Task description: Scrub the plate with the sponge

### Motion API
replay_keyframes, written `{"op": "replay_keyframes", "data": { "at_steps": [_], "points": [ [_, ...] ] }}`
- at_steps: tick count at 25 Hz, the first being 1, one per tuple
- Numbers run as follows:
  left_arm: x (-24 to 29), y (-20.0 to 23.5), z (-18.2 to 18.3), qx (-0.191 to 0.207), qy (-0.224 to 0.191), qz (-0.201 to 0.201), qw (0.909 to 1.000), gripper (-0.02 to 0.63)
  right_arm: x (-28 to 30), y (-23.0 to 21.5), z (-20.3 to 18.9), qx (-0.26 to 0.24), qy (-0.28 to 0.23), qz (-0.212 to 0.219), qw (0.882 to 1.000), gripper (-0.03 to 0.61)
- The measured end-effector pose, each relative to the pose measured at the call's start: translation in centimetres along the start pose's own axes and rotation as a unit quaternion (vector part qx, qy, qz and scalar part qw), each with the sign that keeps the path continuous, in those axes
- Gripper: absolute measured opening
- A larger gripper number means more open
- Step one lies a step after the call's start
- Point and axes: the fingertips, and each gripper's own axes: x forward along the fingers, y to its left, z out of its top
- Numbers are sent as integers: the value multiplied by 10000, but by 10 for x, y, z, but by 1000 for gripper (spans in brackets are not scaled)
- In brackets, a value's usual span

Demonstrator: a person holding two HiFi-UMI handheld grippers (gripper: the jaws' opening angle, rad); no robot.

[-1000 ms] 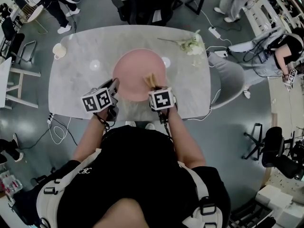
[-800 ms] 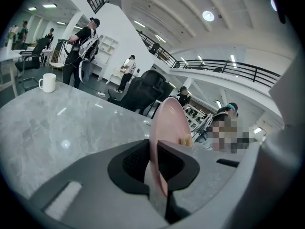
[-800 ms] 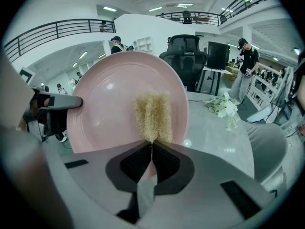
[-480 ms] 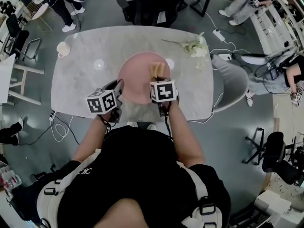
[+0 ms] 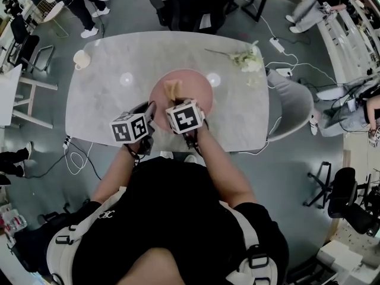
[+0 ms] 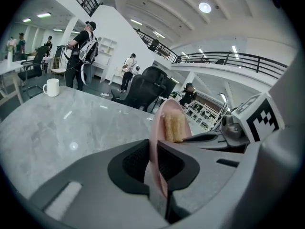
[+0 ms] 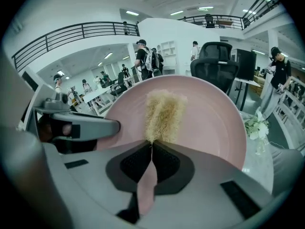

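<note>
While left tongs clamp pink plate at its rim, right tongs clamped on sponge, sponge against plate

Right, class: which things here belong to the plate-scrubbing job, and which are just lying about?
Job: pink plate, sponge, left gripper clamping the plate's rim, right gripper gripping the sponge.
Lying about: white mug, flowers.

Head view: we looked steeply down on the table; gripper views: we peered close along the jaws; all shared the plate and sponge.
</note>
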Motion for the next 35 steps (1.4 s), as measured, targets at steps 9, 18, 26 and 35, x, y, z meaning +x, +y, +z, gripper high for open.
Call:
{"op": "replay_keyframes", "data": {
  "at_steps": [9,18,26,35],
  "points": [
    [4,7,1,-298,-64,14,9995,29,11,41,-35,-336,438,457,9974,14],
    [2,-2,2,-66,-31,-168,9998,29,0,4,-49,434,445,323,9975,15],
    [5,-9,1,41,22,-269,9996,29,-17,-54,-49,960,263,-246,9947,15],
    [9,-9,6,-26,-47,-253,9997,34,-23,-89,-81,1070,550,-826,9893,14]
  ]
}}
